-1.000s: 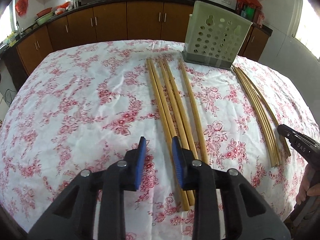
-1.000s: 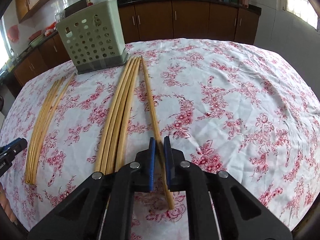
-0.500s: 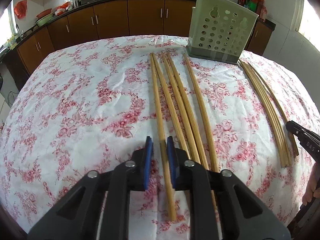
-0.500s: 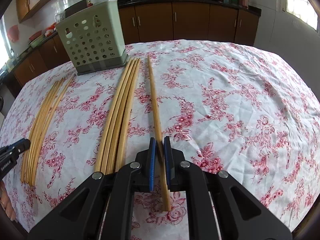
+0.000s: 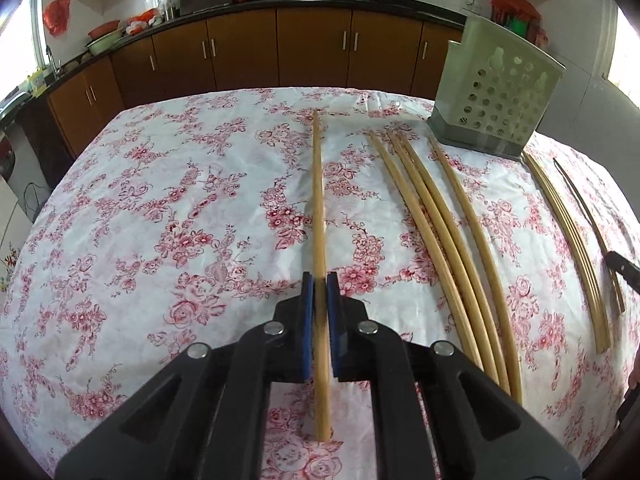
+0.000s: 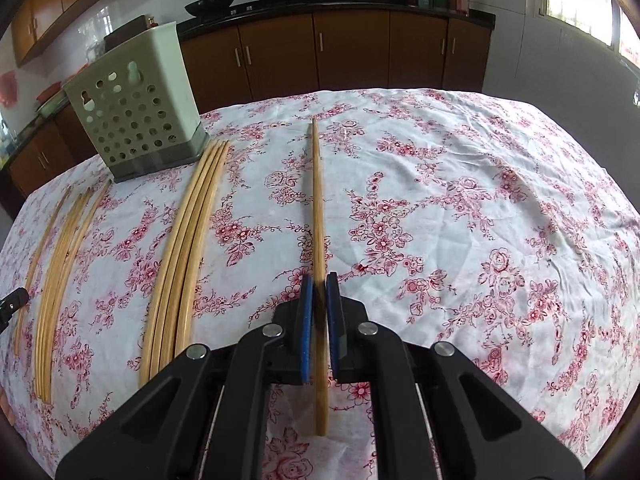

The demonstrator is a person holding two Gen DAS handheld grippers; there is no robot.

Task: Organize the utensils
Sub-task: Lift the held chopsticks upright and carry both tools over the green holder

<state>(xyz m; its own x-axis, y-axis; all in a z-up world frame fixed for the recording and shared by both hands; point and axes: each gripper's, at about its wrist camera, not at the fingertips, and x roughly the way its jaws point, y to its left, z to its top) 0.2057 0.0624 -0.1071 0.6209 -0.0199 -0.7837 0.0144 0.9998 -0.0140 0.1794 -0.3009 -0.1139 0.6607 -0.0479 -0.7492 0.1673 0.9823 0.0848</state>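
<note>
Gripping one chopstick each | left gripper [image 5: 319, 280] jaws clamped on chopstick [image 5: 318, 208], right gripper [image 6: 319, 280] same [image 6: 318, 208] | sticks run straight ahead of jaws | holder [image 5: 496, 92] ahead-right of left, [image 6: 136, 112] ahead-left of right | looks a toss-up who's nearer

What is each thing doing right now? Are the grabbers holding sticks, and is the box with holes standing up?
Left gripper: jaws shut on one long bamboo chopstick.
Right gripper: jaws shut on another long bamboo chopstick.
Pale green perforated plastic utensil holder: upright on the table; inside hidden.
Loose bamboo chopsticks: lying flat in bunches on the cloth.
Red floral tablecloth: spread over the table, slightly wrinkled.
</note>
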